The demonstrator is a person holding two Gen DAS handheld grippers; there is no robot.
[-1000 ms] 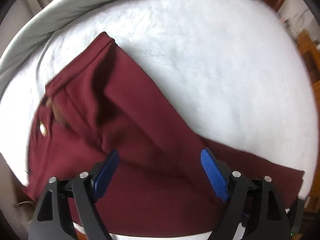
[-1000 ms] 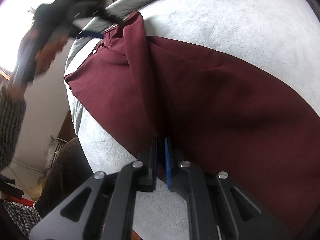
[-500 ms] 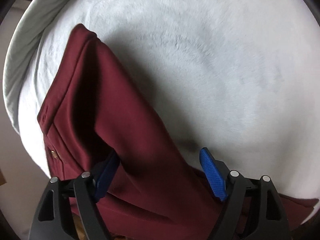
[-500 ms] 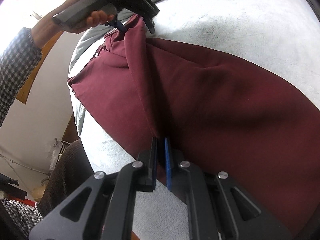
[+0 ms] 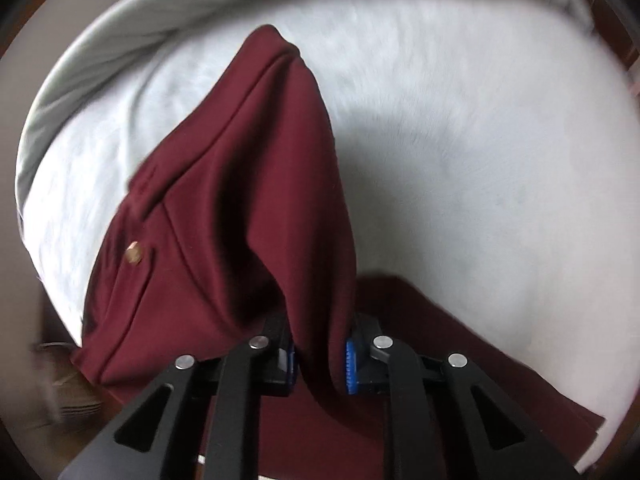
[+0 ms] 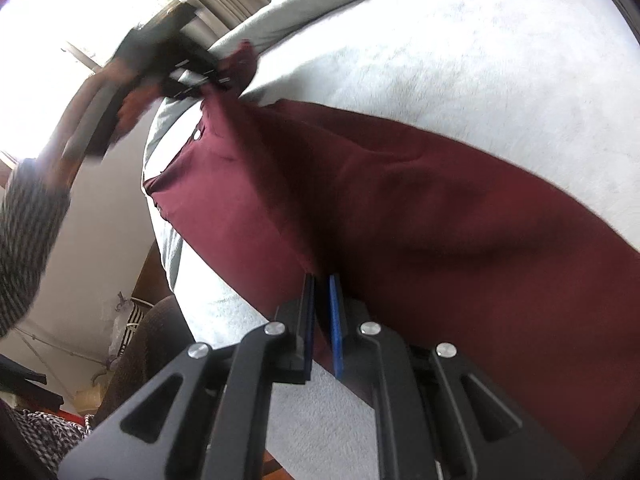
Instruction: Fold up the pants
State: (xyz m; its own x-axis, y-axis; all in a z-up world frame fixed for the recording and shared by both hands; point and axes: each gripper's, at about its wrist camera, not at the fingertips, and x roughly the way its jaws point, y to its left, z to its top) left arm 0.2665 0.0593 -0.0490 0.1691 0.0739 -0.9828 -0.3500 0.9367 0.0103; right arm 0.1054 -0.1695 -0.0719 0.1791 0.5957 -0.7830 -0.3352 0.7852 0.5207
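Dark red pants (image 5: 224, 216) lie on a white fuzzy bed cover (image 5: 460, 128). My left gripper (image 5: 320, 356) is shut on a raised fold of the pants at the waist end, with a brass button (image 5: 133, 253) to its left. In the right wrist view the pants (image 6: 420, 208) stretch across the bed. My right gripper (image 6: 322, 312) is shut on the near edge of the pants. The left gripper (image 6: 192, 76) shows there at the upper left, lifting the waistband, blurred.
A grey-green duvet (image 5: 120, 40) is bunched along the far side of the bed. The bed's edge (image 6: 176, 240) drops to the floor on the left, with clutter (image 6: 120, 320) below. A bright window (image 6: 48, 20) is at the upper left.
My left gripper has closed on a fold of the pants at the waist and lifted it. My right gripper stays shut on the near edge.
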